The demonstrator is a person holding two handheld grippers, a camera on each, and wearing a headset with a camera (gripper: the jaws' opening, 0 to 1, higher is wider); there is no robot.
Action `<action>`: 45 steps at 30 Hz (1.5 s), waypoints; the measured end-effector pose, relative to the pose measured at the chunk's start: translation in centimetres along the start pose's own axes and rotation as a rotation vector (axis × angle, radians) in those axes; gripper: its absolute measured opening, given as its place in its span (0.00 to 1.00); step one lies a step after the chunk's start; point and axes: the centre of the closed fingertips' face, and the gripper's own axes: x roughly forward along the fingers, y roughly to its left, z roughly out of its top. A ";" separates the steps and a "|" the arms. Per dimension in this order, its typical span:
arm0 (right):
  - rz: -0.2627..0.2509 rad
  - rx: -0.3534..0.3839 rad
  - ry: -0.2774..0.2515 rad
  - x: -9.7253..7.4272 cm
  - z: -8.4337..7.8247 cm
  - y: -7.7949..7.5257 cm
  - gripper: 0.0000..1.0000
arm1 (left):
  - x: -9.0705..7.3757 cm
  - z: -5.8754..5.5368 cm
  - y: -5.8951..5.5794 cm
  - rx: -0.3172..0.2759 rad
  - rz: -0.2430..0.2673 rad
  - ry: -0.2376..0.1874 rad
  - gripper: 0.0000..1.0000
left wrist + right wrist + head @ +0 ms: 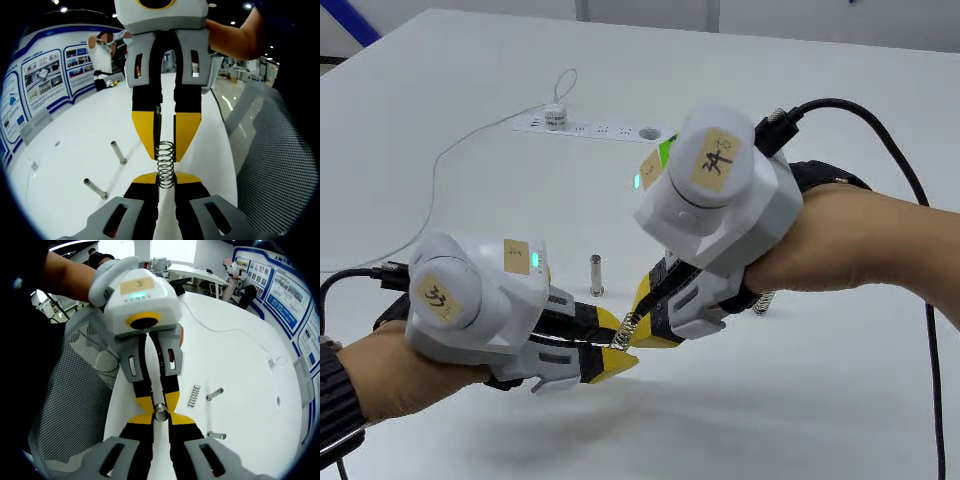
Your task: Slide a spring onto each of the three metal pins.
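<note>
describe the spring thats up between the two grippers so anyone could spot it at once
On the white table, look where the left gripper and right gripper meet tip to tip. The spring sits between their yellow tips, off the table, unlike the loose spring lying on it.

Head view: high, angled down at table [470, 100]. Gripper views: close, facing each other, both sharing spring [165, 164].
</note>
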 end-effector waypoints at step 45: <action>-0.045 0.019 0.130 -3.5 -2.7 -4.2 0.12 | -3.9 -1.0 2.5 -0.117 0.121 -0.043 0.30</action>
